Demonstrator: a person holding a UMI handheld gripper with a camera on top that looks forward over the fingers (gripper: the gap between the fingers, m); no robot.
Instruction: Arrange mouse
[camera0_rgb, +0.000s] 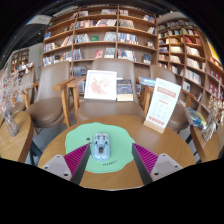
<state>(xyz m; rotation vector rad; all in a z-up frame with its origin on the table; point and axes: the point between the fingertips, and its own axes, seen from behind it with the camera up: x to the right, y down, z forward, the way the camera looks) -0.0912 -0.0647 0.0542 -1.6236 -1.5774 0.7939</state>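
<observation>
A grey and white computer mouse (101, 148) lies on a light green round mat (120, 155) on a round wooden table (150, 128). My gripper (108, 162) is open, its two magenta-padded fingers (69, 160) spread wide to either side of the mat. The mouse sits just ahead of the fingers, between their lines, touching neither. Nothing is held.
A wooden chair (112, 88) stands behind the table with a white sign on it. A white standing placard (161, 103) is on the table's right side. Bookshelves (105, 35) fill the back wall. Another chair (48, 105) is at the left.
</observation>
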